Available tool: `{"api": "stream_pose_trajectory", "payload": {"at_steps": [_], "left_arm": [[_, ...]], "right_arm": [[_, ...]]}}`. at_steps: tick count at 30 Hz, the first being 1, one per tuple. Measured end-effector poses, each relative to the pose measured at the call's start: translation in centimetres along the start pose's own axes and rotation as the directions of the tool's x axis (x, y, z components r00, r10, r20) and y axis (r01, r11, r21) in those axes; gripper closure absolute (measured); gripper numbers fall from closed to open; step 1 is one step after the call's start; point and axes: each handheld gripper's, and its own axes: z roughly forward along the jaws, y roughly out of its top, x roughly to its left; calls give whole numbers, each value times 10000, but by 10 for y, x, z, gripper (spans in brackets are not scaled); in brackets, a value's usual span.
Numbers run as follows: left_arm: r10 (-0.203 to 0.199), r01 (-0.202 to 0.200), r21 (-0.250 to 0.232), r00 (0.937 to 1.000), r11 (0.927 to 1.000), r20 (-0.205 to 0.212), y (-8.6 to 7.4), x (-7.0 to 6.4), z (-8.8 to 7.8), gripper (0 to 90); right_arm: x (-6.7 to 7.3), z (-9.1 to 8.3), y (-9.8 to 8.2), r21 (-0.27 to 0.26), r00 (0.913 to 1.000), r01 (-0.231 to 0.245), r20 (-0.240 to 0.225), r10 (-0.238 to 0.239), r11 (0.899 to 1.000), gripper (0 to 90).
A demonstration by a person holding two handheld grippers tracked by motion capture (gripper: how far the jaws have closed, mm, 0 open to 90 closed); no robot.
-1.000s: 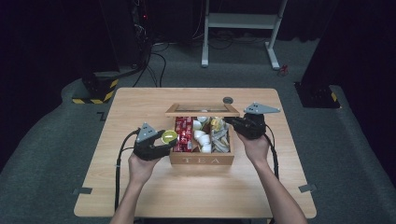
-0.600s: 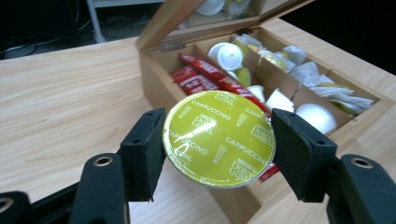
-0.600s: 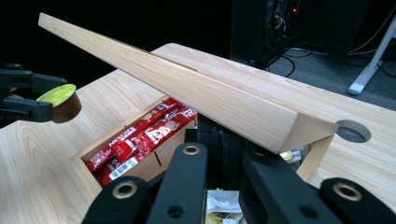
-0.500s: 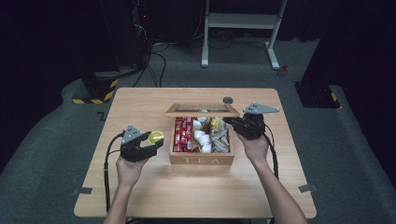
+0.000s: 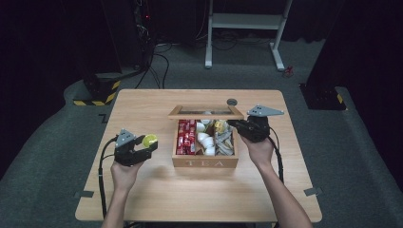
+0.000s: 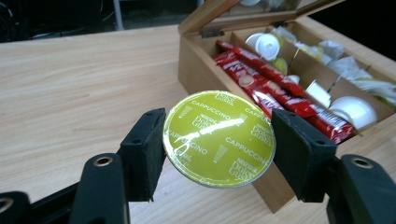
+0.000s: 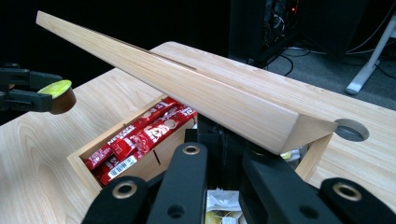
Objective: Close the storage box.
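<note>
A yellow-green cappuccino capsule (image 6: 219, 137) sits flat-face toward the camera, with my left gripper (image 6: 218, 145) shut on its rim. In the high view that left gripper (image 5: 147, 144) holds the capsule (image 5: 150, 140) just above the table, left of the wooden tea box (image 5: 205, 163). The box stands open, with red sachets (image 5: 187, 137) in its left compartment and white capsules (image 5: 204, 137) in the middle. My right gripper (image 5: 236, 124) is shut on the right end of the raised lid (image 5: 205, 112). From the right gripper view the lid (image 7: 187, 88) slants over the jaws.
A round cable hole (image 5: 232, 101) lies in the table behind the box. Bare tabletop (image 5: 142, 109) spreads left of the box and along the front edge. A white stand (image 5: 242, 28) and cables are on the floor beyond the table.
My left gripper has carried the capsule leftward, away from the box, and slightly lower. The right gripper and the lid have stayed put.
</note>
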Motion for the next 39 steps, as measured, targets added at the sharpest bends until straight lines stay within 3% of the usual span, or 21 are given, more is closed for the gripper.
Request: {"api": "stream_pose_trajectory", "payload": {"at_steps": [19, 39], "left_arm": [[-192, 203, 416, 9994, 9989, -278, -18, 7, 14, 383], [363, -314, 986, 9982, 9946, -480, -25, -2, 34, 382]], "right_arm": [[1, 0, 0, 47, 10000, 15, 40, -16, 10000, 896], [1, 0, 0, 44, 10000, 27, 33, -27, 10000, 897]]}}
